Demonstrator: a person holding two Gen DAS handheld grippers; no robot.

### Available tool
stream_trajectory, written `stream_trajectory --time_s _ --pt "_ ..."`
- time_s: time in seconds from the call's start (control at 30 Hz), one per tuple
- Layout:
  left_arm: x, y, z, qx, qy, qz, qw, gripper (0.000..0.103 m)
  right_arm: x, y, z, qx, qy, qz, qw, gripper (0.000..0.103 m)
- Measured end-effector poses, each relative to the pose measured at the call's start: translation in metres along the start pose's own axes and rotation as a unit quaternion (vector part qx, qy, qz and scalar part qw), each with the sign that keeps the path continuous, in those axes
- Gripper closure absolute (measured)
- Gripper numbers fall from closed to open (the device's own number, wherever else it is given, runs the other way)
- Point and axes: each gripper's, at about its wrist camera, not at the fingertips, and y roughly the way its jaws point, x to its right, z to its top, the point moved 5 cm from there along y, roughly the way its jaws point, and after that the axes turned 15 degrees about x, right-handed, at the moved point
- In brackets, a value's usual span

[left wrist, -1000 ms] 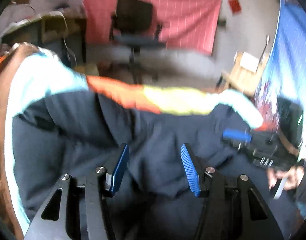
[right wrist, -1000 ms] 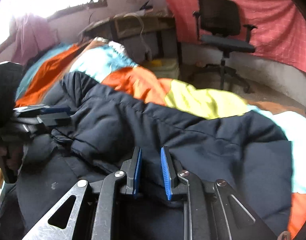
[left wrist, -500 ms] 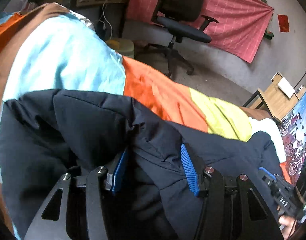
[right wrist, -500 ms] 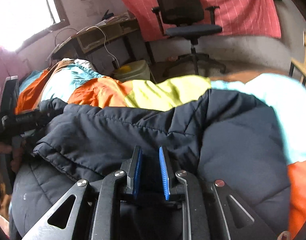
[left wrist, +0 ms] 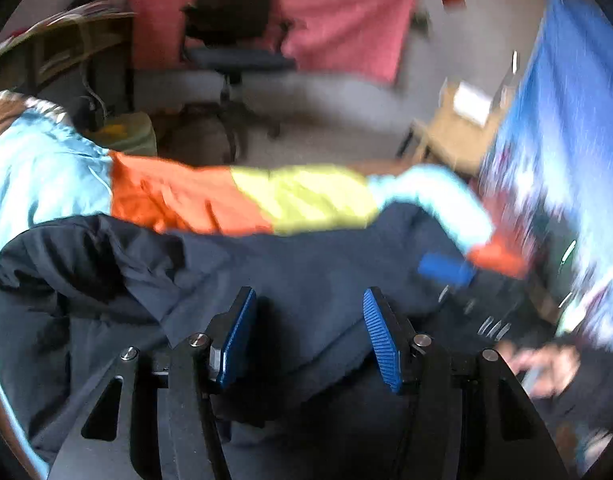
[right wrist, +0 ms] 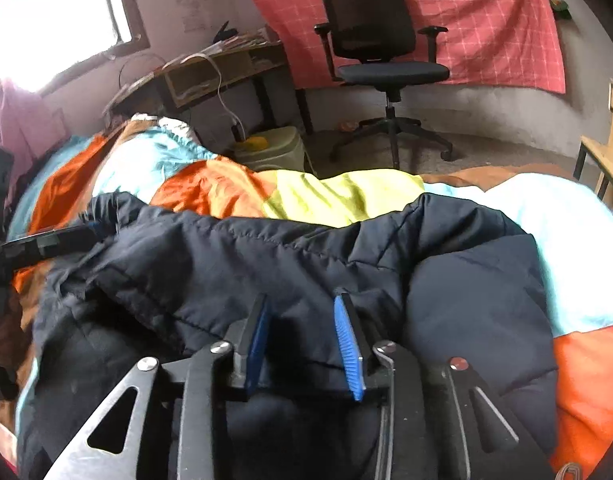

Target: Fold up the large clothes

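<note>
From the left: the left gripper (left wrist: pixel 306 336) has its jaws standing about half apart, much as they were a second ago, with a thick fold of the navy puffer jacket (right wrist: pixel 306 264) lying between them. Blur hides whether the pads actually pinch the cloth, so I cannot tell if it has a real hold. The room behind it has swung across its view and back within the second, so that hand has been on the move.

The jacket itself lies heaped on the bed over a bedspread (right wrist: pixel 234 192) of orange, yellow and pale blue patches, bunched beneath and ahead of both grippers, with one quilted panel already doubled over toward the near side.

To the right, the right gripper (right wrist: pixel 302 340) was pinched nearly shut on the jacket's edge half a second ago; now its jaws are opening, and the padded fabric sits between them with a clear gap at each pad. I read that as letting go: this fold looks laid down, and the next section wants a fresh grasp.

As for containers, a pale lidded bin (right wrist: pixel 270 150) stands on the floor well beyond the grippers, something yellow resting on top; its inside is not visible.
</note>
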Motion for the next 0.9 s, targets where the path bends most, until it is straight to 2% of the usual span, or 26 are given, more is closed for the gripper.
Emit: stream_trajectory --time_s 0.07,0.13,0.2,0.27,0.33,0.43,0.53,0.63,0.7,0.73,0.83,0.9 --pt "-0.002 0.004 -0.012 -0.023 0.018 0.019 0.9994 0.053 0.001 -0.002 -0.003 -0.009 -0.013 -0.003 1.0 0.068" --pt "-0.013 0.005 -0.019 -0.029 -0.008 0.028 0.9992 0.054 0.001 0.001 -0.008 -0.026 -0.028 -0.003 0.999 0.068" --pt "-0.023 0.006 -0.027 -0.034 -0.02 0.028 0.9988 0.054 0.003 0.008 -0.014 -0.042 -0.02 0.005 0.999 0.068" --pt "-0.032 0.011 -0.038 -0.036 -0.005 0.031 0.9988 0.052 0.01 0.017 -0.021 -0.061 0.005 0.017 0.998 0.068" --pt "-0.035 0.014 -0.045 -0.031 -0.009 0.041 0.9986 0.051 0.013 0.022 -0.025 -0.068 0.018 0.018 0.997 0.068" --pt "-0.028 0.006 -0.044 -0.017 0.012 0.066 0.9976 0.051 0.006 0.018 -0.021 -0.063 -0.005 0.0 0.998 0.068" --pt "-0.028 -0.003 -0.038 -0.004 -0.001 0.065 0.9979 0.051 0.0 0.008 -0.014 -0.049 -0.01 -0.022 0.999 0.065" --pt "-0.031 -0.013 -0.03 0.007 -0.033 0.058 0.9977 0.051 -0.001 -0.003 -0.002 -0.036 0.024 -0.029 0.999 0.05" --pt "-0.032 -0.019 -0.022 0.014 -0.044 0.058 0.9973 0.051 -0.004 -0.011 0.006 -0.025 0.028 -0.033 0.999 0.035" --pt "-0.031 -0.023 -0.018 0.018 -0.046 0.059 0.997 0.047 -0.007 -0.017 0.011 -0.017 0.024 -0.035 0.999 0.033" --pt "-0.025 -0.035 -0.009 0.03 -0.047 0.067 0.9962 0.029 -0.014 -0.029 0.021 0.0 0.012 -0.042 0.999 0.028" --pt "-0.02 -0.042 -0.004 0.037 -0.048 0.068 0.9958 0.028 -0.017 -0.036 0.025 0.007 0.015 -0.047 0.999 0.021"
